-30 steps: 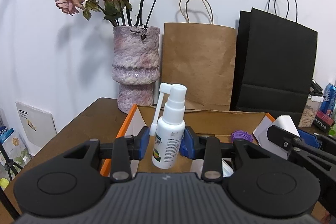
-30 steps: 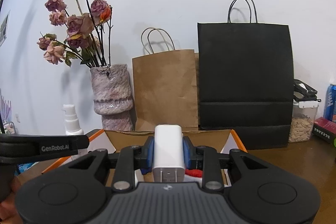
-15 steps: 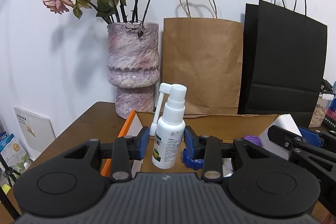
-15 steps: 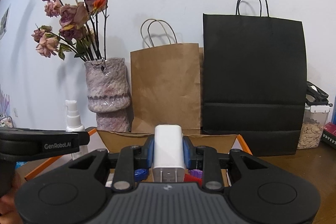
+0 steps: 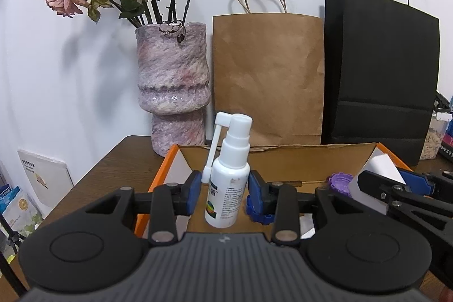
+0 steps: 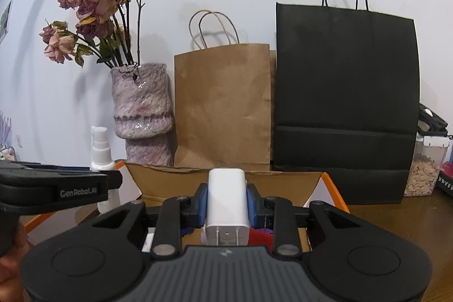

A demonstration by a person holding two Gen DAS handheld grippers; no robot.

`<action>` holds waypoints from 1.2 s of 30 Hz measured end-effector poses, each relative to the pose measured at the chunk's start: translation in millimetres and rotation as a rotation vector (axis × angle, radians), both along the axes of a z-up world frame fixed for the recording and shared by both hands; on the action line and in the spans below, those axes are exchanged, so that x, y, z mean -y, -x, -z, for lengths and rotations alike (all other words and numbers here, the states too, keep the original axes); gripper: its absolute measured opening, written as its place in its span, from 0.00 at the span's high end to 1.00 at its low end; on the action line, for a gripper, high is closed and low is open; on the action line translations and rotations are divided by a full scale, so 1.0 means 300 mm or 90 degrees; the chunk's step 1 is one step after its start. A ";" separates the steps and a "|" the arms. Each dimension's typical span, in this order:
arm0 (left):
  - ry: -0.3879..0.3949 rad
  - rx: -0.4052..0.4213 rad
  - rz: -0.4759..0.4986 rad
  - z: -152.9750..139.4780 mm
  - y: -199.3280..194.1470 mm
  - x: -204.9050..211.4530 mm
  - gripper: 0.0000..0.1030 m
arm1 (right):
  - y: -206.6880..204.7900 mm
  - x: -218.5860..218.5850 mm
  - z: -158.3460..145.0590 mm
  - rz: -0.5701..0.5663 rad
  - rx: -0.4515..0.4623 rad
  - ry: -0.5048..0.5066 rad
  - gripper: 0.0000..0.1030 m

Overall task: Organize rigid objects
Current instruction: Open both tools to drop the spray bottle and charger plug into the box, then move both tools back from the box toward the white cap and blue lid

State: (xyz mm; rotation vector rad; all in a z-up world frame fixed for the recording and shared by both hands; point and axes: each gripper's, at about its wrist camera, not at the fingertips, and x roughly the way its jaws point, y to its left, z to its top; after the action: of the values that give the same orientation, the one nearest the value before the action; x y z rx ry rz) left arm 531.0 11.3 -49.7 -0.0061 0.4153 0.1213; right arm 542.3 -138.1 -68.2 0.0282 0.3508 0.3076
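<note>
My left gripper (image 5: pixel 225 190) is shut on a white spray bottle (image 5: pixel 228 183), held upright over the left part of an open orange-edged cardboard box (image 5: pixel 167 169). My right gripper (image 6: pixel 226 203) is shut on a white power adapter (image 6: pixel 226 203), plug end toward the camera, over the same box (image 6: pixel 331 188). The bottle also shows in the right wrist view (image 6: pixel 100 152) behind the left gripper's arm. A purple cap (image 5: pixel 339 181) and a blue cap (image 5: pixel 256 212) lie in the box. Red and purple items (image 6: pixel 259 237) lie under the right gripper.
A pink vase (image 5: pixel 172 87) of dried roses, a brown paper bag (image 5: pixel 267 75) and a black paper bag (image 5: pixel 379 75) stand against the wall behind the box. A jar of nuts (image 6: pixel 424 169) stands at the right. Booklets (image 5: pixel 42 174) lie left of the table.
Both grippers have moved forward and lower toward the box, still holding the spray bottle and the adapter. The vase and bags appear closer.
</note>
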 end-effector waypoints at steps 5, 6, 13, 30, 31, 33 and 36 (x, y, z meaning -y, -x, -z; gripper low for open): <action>-0.020 0.018 -0.033 -0.002 0.011 0.000 0.14 | 0.008 0.025 -0.004 0.032 0.007 -0.013 0.26; -0.030 0.027 -0.042 -0.001 0.016 0.003 0.11 | 0.014 0.032 -0.006 0.041 0.016 -0.019 0.12; -0.028 0.031 -0.053 -0.005 0.018 -0.005 0.00 | 0.022 0.046 -0.009 0.063 0.036 -0.022 0.00; -0.012 0.044 -0.048 -0.009 0.052 -0.022 0.00 | 0.056 0.051 -0.017 0.056 0.056 -0.030 0.00; -0.010 0.047 -0.049 -0.011 0.059 -0.023 0.00 | 0.062 0.052 -0.019 0.059 0.059 -0.030 0.00; -0.011 0.055 -0.049 -0.014 0.074 -0.024 0.00 | 0.075 0.049 -0.023 0.065 0.065 -0.019 0.00; -0.022 0.065 -0.049 -0.015 0.100 -0.018 0.00 | 0.097 0.050 -0.025 0.066 0.070 -0.010 0.00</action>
State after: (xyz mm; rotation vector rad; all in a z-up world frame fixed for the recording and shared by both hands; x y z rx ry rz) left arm 500.9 16.7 -45.0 0.0050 0.3116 0.2032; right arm 513.2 -152.9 -60.6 0.0446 0.2366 0.2079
